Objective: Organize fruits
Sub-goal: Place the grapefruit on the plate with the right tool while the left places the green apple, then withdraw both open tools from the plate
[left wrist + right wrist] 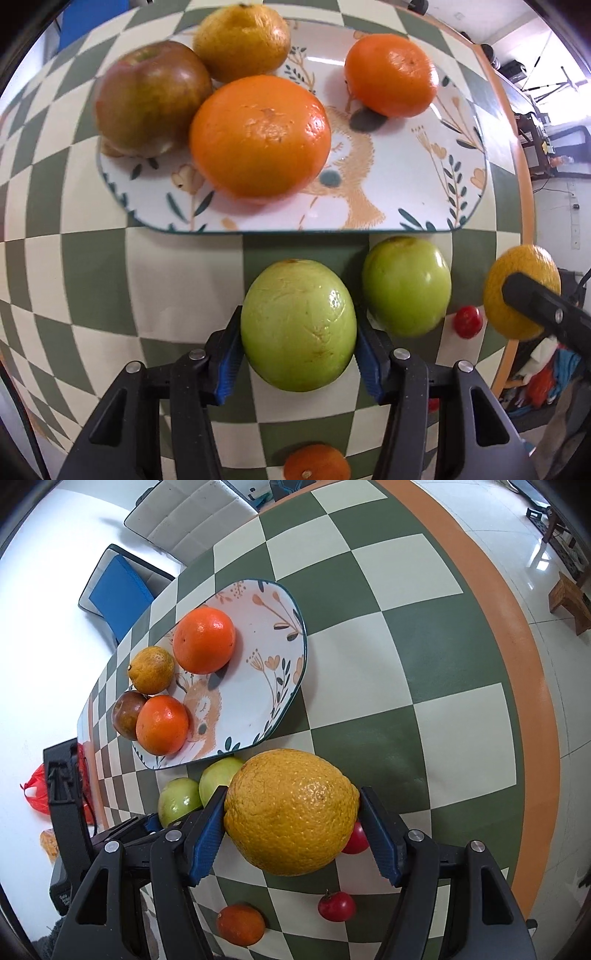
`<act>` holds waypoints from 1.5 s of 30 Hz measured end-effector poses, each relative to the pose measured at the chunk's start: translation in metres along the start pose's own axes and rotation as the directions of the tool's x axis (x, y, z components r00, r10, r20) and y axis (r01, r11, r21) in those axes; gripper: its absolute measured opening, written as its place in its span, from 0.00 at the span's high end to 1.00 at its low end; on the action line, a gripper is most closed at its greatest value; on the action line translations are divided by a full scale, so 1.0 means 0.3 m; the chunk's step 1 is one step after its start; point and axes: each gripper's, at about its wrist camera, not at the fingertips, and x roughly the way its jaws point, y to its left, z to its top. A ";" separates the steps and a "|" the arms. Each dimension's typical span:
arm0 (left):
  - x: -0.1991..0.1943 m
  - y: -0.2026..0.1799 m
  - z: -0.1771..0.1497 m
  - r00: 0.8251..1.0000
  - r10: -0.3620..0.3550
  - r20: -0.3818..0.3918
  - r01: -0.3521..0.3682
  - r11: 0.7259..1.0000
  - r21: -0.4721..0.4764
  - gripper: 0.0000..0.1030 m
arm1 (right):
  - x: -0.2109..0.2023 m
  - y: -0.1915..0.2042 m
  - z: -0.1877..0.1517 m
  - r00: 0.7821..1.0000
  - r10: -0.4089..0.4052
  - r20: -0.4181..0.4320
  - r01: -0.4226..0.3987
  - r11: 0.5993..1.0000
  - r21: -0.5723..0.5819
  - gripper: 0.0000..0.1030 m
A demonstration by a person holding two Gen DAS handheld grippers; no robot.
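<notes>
The left claw [298, 354] is clenched on a large, smooth pale-green round fruit [298, 325], its blue ribbed pads pressed against the fruit's two sides at its widest part, which looks like a grip chosen so the round skin cannot slip out. The fruit sits right between the fingers, low over the green-and-cream checkered desk [92, 280]; whether it touches the surface cannot be told. Just beside it, to the right, a second, smaller green fruit [406, 286] lies on the desk close to the near rim of the oblong white ceramic plate with a painted floral and animal pattern [424, 184]. A small red cherry tomato [467, 322] lies further right.

The right claw [291, 829] grips a big dimpled yellow-orange citrus [291, 812] in the same way, pads on either flank, the fruit filling the gap. Another red tomato [355, 840] peeks out from behind it, one more [337, 905] lies nearer the camera, and a small dark-orange mandarin [241, 924] rests on the desk below.

On the plate are two bright oranges [260, 136] [391, 75], a yellowish mandarin [242, 40] and a reddish-brown apple [151, 98], crowded toward the left end. That leaves bare plate on the right, likely the spot for both held fruits. The plate lies ahead of each claw, near but apart.
</notes>
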 end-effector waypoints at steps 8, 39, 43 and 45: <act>-0.222 -0.066 -0.001 0.989 -0.101 0.111 0.097 0.995 0.037 0.51 | -0.051 0.015 0.039 0.997 0.064 0.035 -0.065 0.998 0.018 0.31; -0.291 0.005 0.120 0.993 -0.034 0.110 0.034 0.999 0.004 0.16 | -0.081 0.162 0.280 0.991 -0.116 0.066 0.121 0.989 -0.086 0.09; -0.336 0.063 0.067 0.977 0.098 0.190 -0.098 0.995 -0.006 0.16 | -0.128 0.200 0.185 0.965 -0.227 0.132 0.245 0.960 -0.139 0.06; -0.341 0.092 0.046 0.972 0.125 0.197 -0.124 0.992 -0.015 0.16 | -0.149 0.223 0.134 0.951 -0.263 0.165 0.289 0.944 -0.159 0.06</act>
